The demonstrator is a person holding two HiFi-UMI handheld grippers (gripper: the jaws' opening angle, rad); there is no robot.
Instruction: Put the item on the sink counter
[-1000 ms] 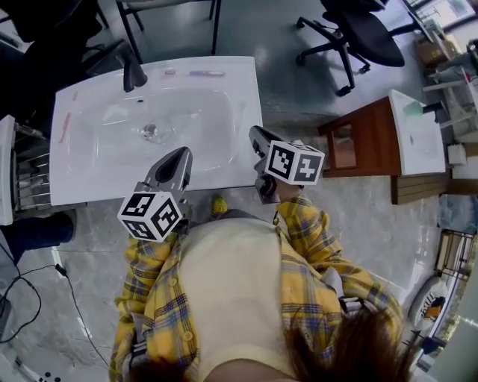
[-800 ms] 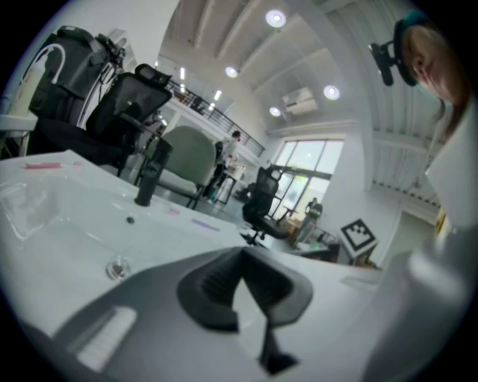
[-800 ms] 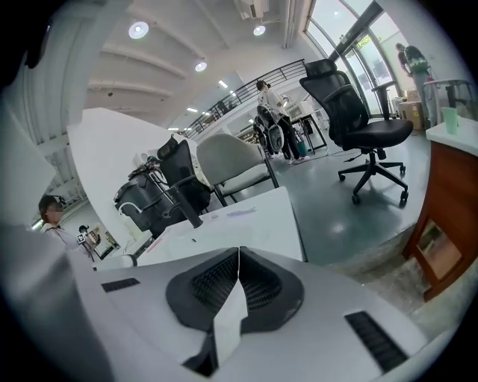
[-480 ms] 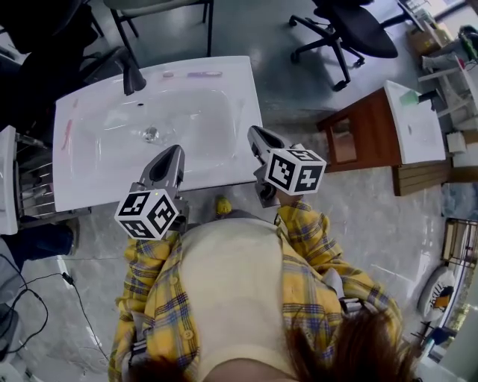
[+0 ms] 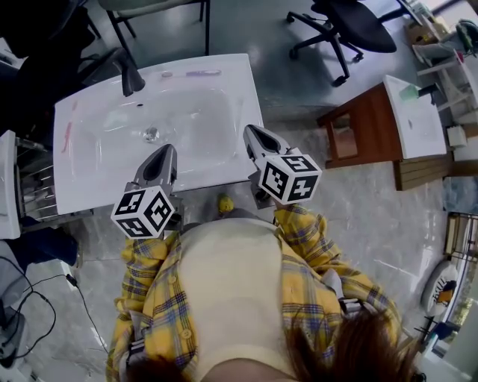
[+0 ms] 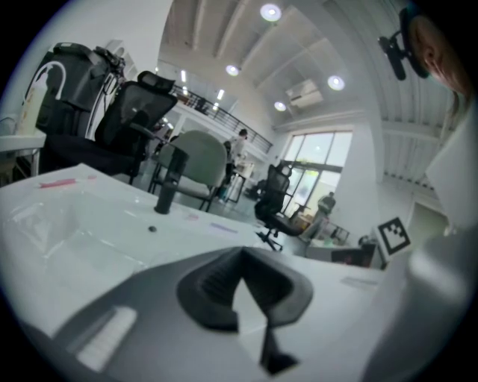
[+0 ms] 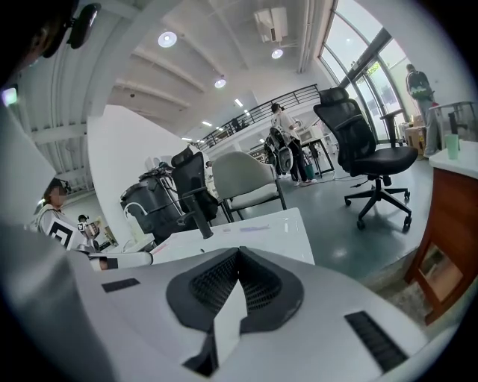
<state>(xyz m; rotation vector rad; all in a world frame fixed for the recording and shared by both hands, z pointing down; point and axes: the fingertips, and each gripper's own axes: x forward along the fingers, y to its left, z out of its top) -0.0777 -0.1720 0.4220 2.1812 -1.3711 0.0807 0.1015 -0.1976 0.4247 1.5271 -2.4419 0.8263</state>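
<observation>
A white sink counter (image 5: 239, 104) with a basin lies in front of me. A black faucet (image 5: 131, 74) stands on its far rim, a purple toothbrush (image 5: 199, 73) lies flat beside it, and a thin pink item (image 5: 67, 136) lies on the left rim. My left gripper (image 5: 163, 157) hovers shut over the counter's front edge, nothing in it. My right gripper (image 5: 252, 135) is shut and empty at the front right corner. The left gripper view shows the left gripper (image 6: 240, 255) facing the faucet (image 6: 166, 190) and the pink item (image 6: 58, 181). The right gripper (image 7: 239, 255) points along the counter's right side.
A wooden cabinet (image 5: 358, 138) with a white top (image 5: 414, 119) stands to the right. A black office chair (image 5: 351, 30) is behind it, and a grey chair (image 5: 157, 6) behind the sink. Dark bags (image 5: 30, 67) and a rack (image 5: 26, 183) crowd the left side.
Both grippers stay shut and empty near the counter's front edge. They have drifted slightly left and toward the sink.
</observation>
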